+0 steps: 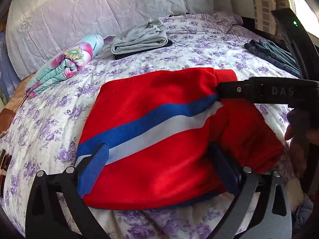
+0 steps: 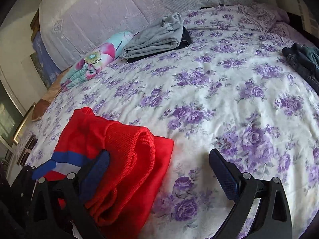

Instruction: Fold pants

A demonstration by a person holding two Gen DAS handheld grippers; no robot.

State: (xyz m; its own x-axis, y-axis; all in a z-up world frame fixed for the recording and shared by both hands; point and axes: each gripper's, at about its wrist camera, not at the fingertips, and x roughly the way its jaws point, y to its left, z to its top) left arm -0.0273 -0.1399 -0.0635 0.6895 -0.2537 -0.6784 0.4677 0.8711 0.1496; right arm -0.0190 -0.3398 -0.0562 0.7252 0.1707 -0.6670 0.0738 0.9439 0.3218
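My left gripper is spread wide over the folded red striped fleece pants; my right gripper is likewise wide, gripping nothing.

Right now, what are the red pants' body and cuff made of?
Red pants with blue and white stripe: body looks like soft matte fleece or brushed knit, fuzzy with no sheen. Red ribbed cuff: coarser rib knit, visible stitch rows. Fibre itself can't be told.

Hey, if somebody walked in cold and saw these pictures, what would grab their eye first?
The bright red pants with a blue and white stripe, folded on the near part of the purple-flowered bedspread. Next, the two black grippers' open fingers at the pants' edges. Farther back lie folded grey sweatpants and a rolled floral blanket.
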